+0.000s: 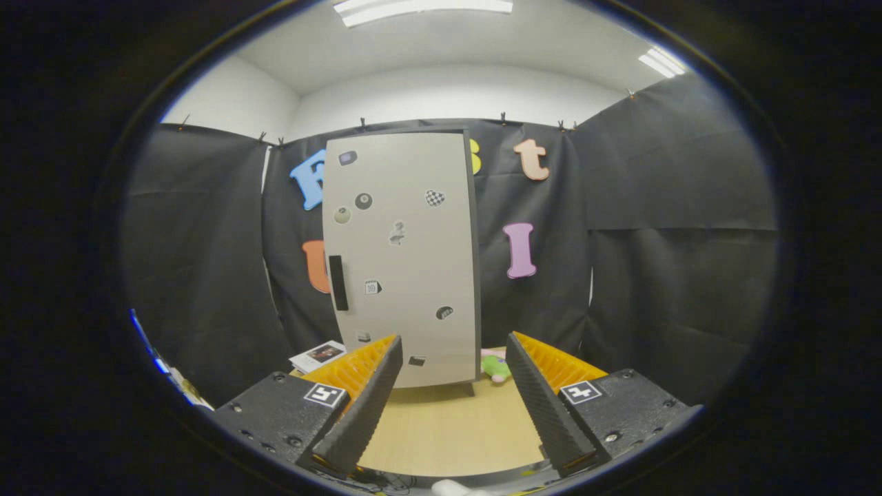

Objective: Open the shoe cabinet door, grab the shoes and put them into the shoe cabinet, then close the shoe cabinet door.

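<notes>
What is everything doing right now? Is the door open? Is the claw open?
Shoe cabinet door: shut, stickers on it.
Door handle: untouched.
Claw: open, holding nothing, back from the cabinet.
Green and pink shoe: on the wooden floor beside the cabinet.
Booklet: lying flat.

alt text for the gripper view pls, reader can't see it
A tall pale shoe cabinet stands on a wooden table, door shut, stickers and a dark handle on its front. The open claw points at it, holding nothing. A green-and-pink soft item lies beside the cabinet's base.
</notes>
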`<state>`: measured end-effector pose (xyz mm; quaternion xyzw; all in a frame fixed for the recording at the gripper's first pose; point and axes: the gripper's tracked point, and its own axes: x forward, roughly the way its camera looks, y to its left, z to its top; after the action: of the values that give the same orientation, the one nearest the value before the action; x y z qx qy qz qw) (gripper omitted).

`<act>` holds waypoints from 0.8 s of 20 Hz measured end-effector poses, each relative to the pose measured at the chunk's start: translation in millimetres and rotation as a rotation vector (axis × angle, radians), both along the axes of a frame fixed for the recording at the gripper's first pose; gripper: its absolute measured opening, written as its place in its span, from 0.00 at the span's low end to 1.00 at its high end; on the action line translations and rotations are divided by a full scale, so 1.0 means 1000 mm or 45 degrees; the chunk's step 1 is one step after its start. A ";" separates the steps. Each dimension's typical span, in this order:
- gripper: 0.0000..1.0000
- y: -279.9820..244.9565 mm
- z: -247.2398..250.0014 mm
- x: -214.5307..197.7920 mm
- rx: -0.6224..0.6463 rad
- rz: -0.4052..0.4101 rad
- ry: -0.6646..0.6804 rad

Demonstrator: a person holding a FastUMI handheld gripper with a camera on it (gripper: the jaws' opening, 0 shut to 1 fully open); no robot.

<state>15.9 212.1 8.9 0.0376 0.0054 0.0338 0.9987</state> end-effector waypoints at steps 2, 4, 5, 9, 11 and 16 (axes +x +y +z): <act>0.98 -0.001 -0.001 -0.001 -0.002 -0.001 -0.001; 0.98 -0.001 -0.001 0.001 0.000 -0.002 -0.001; 0.98 -0.001 -0.001 0.001 0.000 0.000 0.000; 0.98 0.001 -0.002 0.001 -0.002 0.009 0.004; 0.98 0.003 -0.002 0.001 -0.002 0.016 0.008; 0.98 0.004 -0.001 0.000 -0.006 0.022 0.006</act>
<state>15.7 215.6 8.0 0.0352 0.0081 0.0422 0.9985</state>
